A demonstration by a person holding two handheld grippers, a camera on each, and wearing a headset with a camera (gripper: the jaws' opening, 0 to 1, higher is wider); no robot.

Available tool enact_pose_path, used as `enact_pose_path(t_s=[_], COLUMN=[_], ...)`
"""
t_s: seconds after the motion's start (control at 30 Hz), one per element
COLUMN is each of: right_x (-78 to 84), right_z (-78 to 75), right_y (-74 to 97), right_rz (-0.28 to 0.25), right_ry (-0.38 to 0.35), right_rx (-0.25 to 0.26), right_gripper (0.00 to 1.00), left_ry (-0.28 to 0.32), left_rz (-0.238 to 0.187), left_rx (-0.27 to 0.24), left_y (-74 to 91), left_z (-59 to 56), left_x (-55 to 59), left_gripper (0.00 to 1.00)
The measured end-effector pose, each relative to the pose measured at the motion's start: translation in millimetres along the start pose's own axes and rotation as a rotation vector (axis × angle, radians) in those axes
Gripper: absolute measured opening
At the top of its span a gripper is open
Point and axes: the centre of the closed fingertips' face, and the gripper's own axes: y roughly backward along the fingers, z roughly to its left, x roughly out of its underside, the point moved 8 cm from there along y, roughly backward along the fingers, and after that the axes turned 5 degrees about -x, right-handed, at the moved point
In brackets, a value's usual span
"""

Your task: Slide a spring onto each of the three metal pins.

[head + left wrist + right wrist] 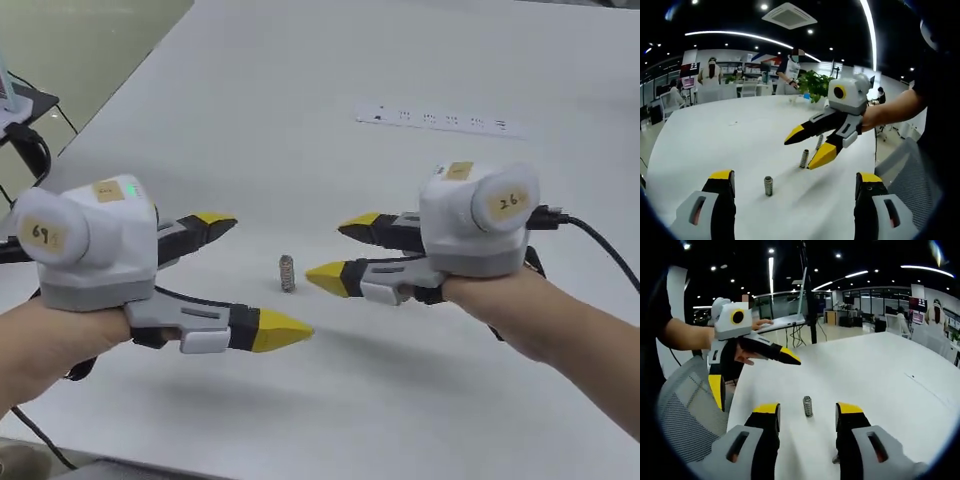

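An upright spring (287, 273) stands on the white table (300, 80); everything else is placed against it. The left gripper (262, 275) is just left of that spring, its jaws spread wide with nothing between them and clear of the coil. The right gripper (325, 250) is just right of it, its jaws parted less widely and also empty, with the yellow tips pointing towards the spring.

In the left gripper view two more springs stand in a line beyond it. These are a second spring (804, 158) and a third spring (819, 142), the third right behind the right gripper's lower jaw tip with its base hard to see. Whether a metal pin sits inside any coil is too small to make out.

In the right gripper view a small dark object (836, 459) peeks out beside a jaw, nearer than the spring. It is mostly hidden, so what it is cannot be told.

A white power strip (440, 120) lies well beyond the spring, its sockets blurred. A black cable (590, 245) leaves the right gripper and is cut off at the picture's edge.
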Motion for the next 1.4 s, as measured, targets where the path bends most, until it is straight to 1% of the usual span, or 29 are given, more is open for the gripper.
enact_pose_path(t_s=[0.07, 0.17, 0.33, 0.47, 0.5, 0.53, 0.6, 0.7, 0.9, 1.0, 1.17, 1.23, 1.4], right_x=[1.3, 4.5, 9.1, 14.2, 15.8, 17.3, 19.6, 25.4, 35.7, 42.5, 57.0, 60.1, 66.2], right_z=[0.6, 0.3, 0.5, 4.9, 4.6, 5.1, 5.4, 4.8, 5.4, 6.2, 6.5, 7.9, 11.1], right_y=[6.9, 16.2, 30.5, 45.9, 49.0, 53.1, 58.8, 72.1, 93.0, 102.1, 119.9, 126.8, 138.8], right_rz=[-0.009, -0.019, -0.050, -0.078, -0.082, -0.094, -0.102, -0.117, -0.140, -0.147, -0.134, -0.134, -0.128], right_ry=[-0.007, -0.016, -0.034, -0.025, -0.025, -0.035, -0.044, -0.043, -0.065, -0.084, -0.111, -0.115, -0.127], right_rx=[0.003, 0.020, 0.043, 0.062, 0.067, 0.072, 0.083, 0.110, 0.159, 0.176, 0.212, 0.230, 0.252], right_gripper=[0.47, 0.50, 0.62, 0.70, 0.74, 0.76, 0.82, 0.87, 0.99, 0.99, 0.99, 0.99, 0.99], left_ry=[-0.002, -0.003, 0.004, 0.002, 0.005, 0.005, 0.004, 0.008, 0.010, 0.011, 0.017, 0.016, 0.019], left_rz=[-0.001, -0.004, -0.014, -0.020, -0.021, -0.021, -0.019, -0.024, -0.030, -0.029, -0.030, -0.025, -0.024], left_rx=[0.003, 0.005, 0.001, 0.002, 0.004, 0.006, 0.004, 0.005, 0.000, -0.004, -0.011, -0.013, -0.017], left_y=[-0.8, -1.5, -3.2, -4.0, -4.3, -4.6, -5.0, -4.4, -1.7, -0.3, 2.7, 3.3, 4.9], left_z=[-0.6, -0.2, 0.5, -1.9, -2.7, -3.3, -3.9, -4.5, -2.9, -2.0, -1.5, -1.2, -1.5], left_x=[-0.6, -1.1, -2.2, -2.6, -2.2, -1.8, -0.8, -0.7, -0.7, 0.2, 2.8, 4.2, 5.6], left_gripper=[0.98, 0.98, 0.98, 0.98, 0.98, 0.98, 0.98, 0.98, 0.98, 0.98, 0.98, 0.98, 0.98])
